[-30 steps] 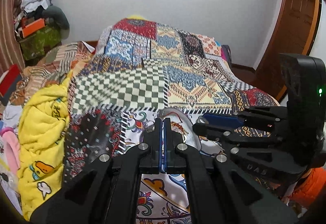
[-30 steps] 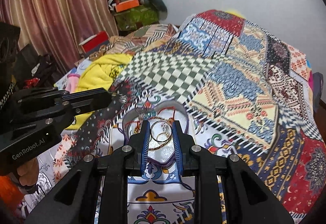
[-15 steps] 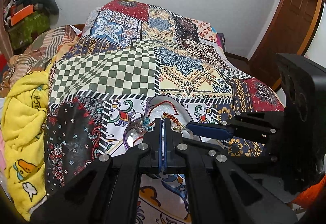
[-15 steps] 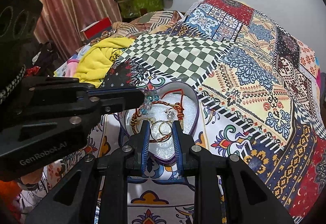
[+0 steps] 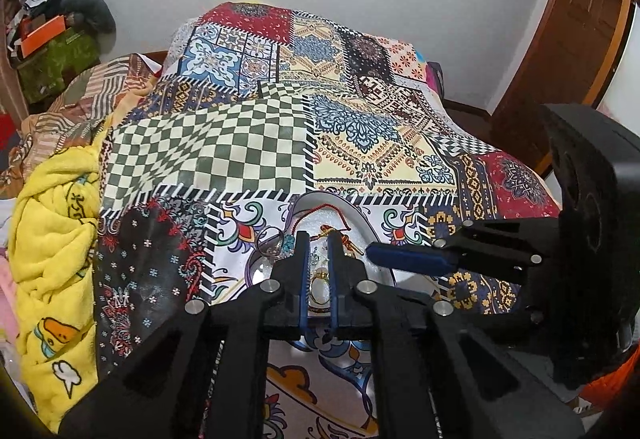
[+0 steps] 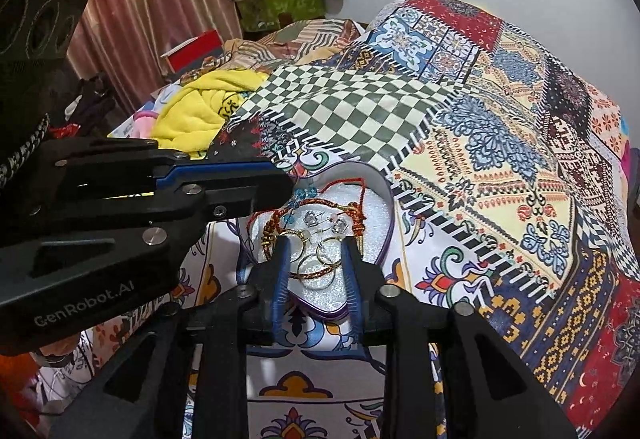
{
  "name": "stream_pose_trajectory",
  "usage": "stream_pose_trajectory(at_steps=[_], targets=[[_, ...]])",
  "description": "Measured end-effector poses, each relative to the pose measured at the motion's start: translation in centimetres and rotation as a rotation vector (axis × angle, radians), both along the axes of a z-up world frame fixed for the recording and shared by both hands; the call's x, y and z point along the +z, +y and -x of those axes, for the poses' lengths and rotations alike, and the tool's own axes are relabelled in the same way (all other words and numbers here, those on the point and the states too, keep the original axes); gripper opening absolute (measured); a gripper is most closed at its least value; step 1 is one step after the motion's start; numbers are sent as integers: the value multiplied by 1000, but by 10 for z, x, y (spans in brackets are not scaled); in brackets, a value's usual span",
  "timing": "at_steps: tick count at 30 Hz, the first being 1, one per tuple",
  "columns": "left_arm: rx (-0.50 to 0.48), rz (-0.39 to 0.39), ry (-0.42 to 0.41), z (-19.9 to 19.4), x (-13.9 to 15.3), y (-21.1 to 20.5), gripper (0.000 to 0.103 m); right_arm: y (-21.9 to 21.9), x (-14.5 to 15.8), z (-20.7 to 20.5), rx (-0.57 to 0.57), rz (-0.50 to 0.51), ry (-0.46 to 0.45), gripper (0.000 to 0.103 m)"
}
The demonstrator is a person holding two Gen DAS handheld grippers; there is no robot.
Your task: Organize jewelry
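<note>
1. My right wrist camera looked down into the heart-shaped jewelry box (image 6: 390,235) on the patchwork bedspread (image 6: 500,175); it showed gold hoop earrings (image 6: 320,259), a red cord bracelet (image 6: 340,185) and clear stud earrings (image 6: 340,225) on white foam. My left wrist camera caught only slivers of that box (image 5: 360,217).
2. My right gripper (image 6: 316,243) hovered over the hoops, its jaws apart with nothing between them.
3. My left gripper (image 5: 318,239) had a narrow gap between its blue pads and held nothing.
4. The left gripper's body blocked the box's left edge in the right view; a yellow towel (image 5: 52,239) lay nearby.
5. I could read "GenRobot.AI" (image 6: 84,305) on that body.
</note>
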State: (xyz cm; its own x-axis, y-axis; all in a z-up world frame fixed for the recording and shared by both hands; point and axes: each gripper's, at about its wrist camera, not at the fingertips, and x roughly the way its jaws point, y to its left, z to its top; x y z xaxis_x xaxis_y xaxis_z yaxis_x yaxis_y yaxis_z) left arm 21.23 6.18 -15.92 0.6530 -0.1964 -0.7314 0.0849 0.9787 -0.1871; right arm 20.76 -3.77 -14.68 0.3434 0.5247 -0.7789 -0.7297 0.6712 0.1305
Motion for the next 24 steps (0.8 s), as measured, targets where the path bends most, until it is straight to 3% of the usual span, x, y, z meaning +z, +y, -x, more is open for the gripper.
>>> stream_pose_trajectory(at_steps=[3,5,10,18,24], targets=[[13,-10,-14,6,9,1,14,-4,7,2,-14,-6,-12,28],[28,-22,-37,13,20,2,26,-11,16,6,-30,-14,-29,28],[63,-27,-113,34,56,6,28,-31,51,18,-97,-64,-91,28],[126,-73,-341,105,143,-4,30,-71,148,74,-198,-242,-309,28],[167,-82,-533,176,193,-21,44,-96,206,142,-247,-401,-483,28]])
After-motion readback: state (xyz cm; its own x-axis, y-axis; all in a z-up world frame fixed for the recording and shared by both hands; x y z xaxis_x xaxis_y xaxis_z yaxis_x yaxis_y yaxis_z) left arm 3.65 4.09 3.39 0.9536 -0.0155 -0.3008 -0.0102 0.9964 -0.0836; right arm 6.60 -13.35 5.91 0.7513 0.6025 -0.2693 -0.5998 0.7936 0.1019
